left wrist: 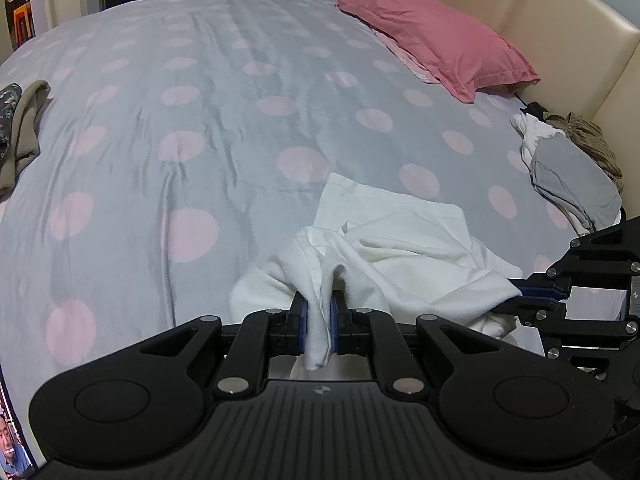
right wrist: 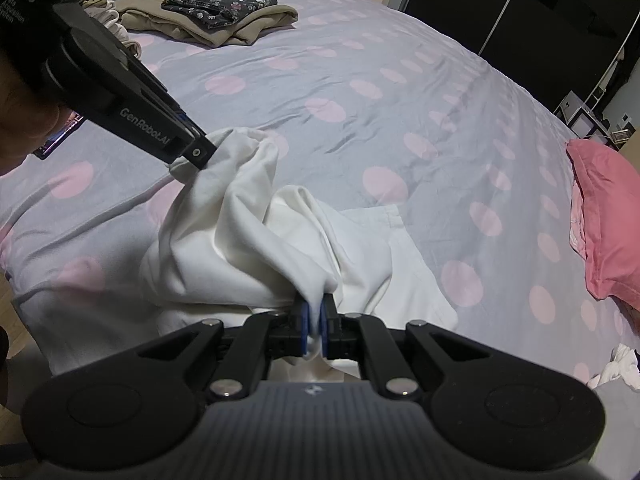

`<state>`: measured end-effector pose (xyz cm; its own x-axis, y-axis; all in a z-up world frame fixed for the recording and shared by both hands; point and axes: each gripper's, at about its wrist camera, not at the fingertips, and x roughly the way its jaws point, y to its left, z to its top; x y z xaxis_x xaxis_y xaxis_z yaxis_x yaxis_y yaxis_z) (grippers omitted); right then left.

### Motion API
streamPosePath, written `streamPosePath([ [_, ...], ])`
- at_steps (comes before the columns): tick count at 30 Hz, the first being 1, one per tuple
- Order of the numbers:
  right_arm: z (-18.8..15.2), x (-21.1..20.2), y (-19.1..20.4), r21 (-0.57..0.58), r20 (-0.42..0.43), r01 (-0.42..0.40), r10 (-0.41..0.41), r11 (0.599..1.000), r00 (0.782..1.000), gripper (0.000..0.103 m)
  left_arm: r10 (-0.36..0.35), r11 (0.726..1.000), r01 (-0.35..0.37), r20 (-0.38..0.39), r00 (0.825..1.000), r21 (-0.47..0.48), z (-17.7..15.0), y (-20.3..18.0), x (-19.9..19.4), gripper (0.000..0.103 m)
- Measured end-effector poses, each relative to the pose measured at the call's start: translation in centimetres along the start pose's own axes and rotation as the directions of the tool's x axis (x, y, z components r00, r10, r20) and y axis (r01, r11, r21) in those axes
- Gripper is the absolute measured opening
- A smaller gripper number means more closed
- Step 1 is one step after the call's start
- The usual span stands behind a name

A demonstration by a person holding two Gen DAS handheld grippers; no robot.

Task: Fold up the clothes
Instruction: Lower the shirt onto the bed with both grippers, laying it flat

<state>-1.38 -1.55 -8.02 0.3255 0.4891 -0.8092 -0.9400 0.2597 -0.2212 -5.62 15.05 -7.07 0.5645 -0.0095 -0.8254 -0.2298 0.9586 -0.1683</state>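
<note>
You've got the white garment [left wrist: 400, 256] bunched at the bed's near edge, no fold made yet. L gripper [left wrist: 319, 320] is pinched on one bit of it, R gripper [right wrist: 315, 320] on another. Far left, a folded stack [right wrist: 224, 12] looks done; far right, an unfolded pile [left wrist: 568, 168] is left w/ the pink pillow [left wrist: 436, 36] beyond.

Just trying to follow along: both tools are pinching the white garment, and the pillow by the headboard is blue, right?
Nearly. The pillow is pink, not blue, as the left wrist view shows. Both the left tool and right tool do pinch the white garment.
</note>
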Motion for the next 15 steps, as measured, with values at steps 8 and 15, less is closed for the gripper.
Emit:
streamPosePath([
  [8,0.3,-1.5,-1.3,0.046,0.039,0.017,-0.019,0.999,0.999,0.008,-0.009,0.989,-0.014,0.148,0.989,0.148,0.7,-3.4,-2.6,0.009],
  [15,-0.6,-1.7,-1.7,0.063,0.028,0.032,-0.034,0.998,0.999,0.008,-0.090,0.974,0.055,0.157,0.983,0.219,1.0,-6.1,-3.2,0.008],
])
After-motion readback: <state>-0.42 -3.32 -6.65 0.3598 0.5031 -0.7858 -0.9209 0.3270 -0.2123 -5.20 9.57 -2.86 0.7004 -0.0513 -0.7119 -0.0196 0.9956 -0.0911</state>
